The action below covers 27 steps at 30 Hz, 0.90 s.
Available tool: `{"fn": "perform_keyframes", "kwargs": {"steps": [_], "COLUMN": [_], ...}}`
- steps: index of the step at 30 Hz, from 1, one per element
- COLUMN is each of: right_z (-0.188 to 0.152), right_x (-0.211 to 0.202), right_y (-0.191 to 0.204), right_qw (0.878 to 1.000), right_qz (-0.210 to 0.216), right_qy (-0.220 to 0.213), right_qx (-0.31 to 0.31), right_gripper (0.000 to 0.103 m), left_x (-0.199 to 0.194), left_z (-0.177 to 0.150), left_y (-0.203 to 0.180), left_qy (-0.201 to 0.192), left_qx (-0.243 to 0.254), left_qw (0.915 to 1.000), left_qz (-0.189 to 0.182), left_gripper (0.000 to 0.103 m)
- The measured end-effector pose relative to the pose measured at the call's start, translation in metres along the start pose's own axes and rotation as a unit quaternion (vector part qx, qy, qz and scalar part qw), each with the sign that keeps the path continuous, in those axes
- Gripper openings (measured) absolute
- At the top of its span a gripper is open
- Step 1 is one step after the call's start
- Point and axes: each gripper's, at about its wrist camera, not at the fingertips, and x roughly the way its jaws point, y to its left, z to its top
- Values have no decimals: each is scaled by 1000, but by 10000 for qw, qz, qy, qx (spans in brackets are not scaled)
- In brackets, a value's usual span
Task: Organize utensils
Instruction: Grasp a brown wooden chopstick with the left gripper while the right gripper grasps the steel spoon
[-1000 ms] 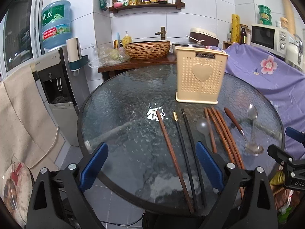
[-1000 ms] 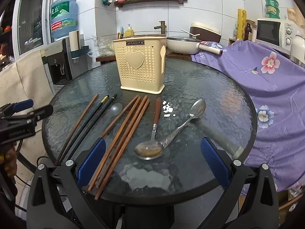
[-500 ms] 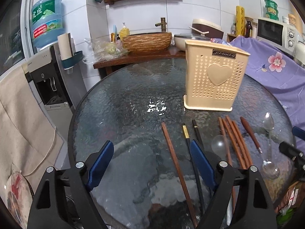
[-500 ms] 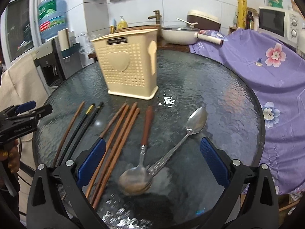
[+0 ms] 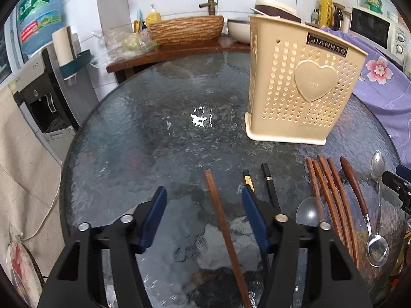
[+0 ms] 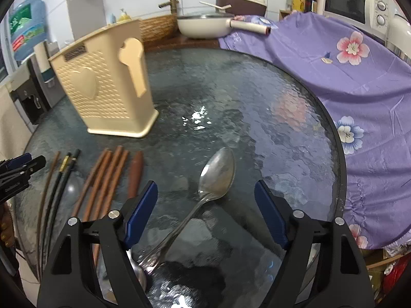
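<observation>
You are closing both jaws for first pickups, the left gripper [image 5: 204, 217] around a brown chopstick [image 5: 223, 228] and the right gripper [image 6: 205, 214] around a metal spoon [image 6: 215, 174], neither gripped yet, and next you are needing firm pinches before lifting toward the holder [image 5: 300, 87].

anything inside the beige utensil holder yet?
Cannot tell. Both wrist views show only the outer walls of the beige utensil holder; its inside is hidden. Nothing sticks out above the rim. The chopsticks and the metal spoon lie on the glass table.

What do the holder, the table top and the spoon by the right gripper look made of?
Holder: beige moulded plastic, matte, perforated walls. Table top: textured glass, rippled and glossy with glare. Spoon: probably steel, silvery and reflective.
</observation>
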Motion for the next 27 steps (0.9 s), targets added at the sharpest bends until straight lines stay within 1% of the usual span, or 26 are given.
{"fn": "perform_keyframes", "kwargs": {"steps": [3,7,9,10,12,14,17,19,21,22,24,27], "right_z": [5,9,9,10,11,12,12,13,15,15,17,19], "right_x": [9,18,21,23,26,28,29,30,33,33,35,36], "right_y": [0,0,-1,-1,-3,-7,-9,-10,-11,-11,-12,-13], "right_qw": [9999,9998,9997,9996,9996,9992,9985,9980,9975,9974,9968,9962], "right_qz": [-94,-144,-111,-96,2,129,323,412,468,487,556,624], "right_qy": [70,162,220,244,280,324,356,402,444,457,485,501], "right_qx": [-7,14,25,37,99,195,250,255,277,287,306,340], "right_gripper": [71,68,63,62,58,55,52,49,44,42,38,33], "left_x": [11,19,20,22,23,27,23,21,24,26,27,29], "left_z": [2,1,1,1,1,2,0,-2,-2,-2,0,2], "left_y": [-1,1,0,0,-1,1,8,11,14,16,15,15], "left_qy": [141,303,341,363,410,475,470,467,562,592,598,624], "left_qx": [35,-35,4,19,38,35,-41,-64,-110,-122,-92,-80], "left_qw": [9999,9994,9993,9992,9990,9988,9987,9987,9981,9979,9979,9978], "left_qz": [-3,-133,-132,-144,-159,-109,-198,-191,-225,-246,-210,-219], "left_gripper": [49,45,43,42,39,36,36,36,36,36,35,33]}}
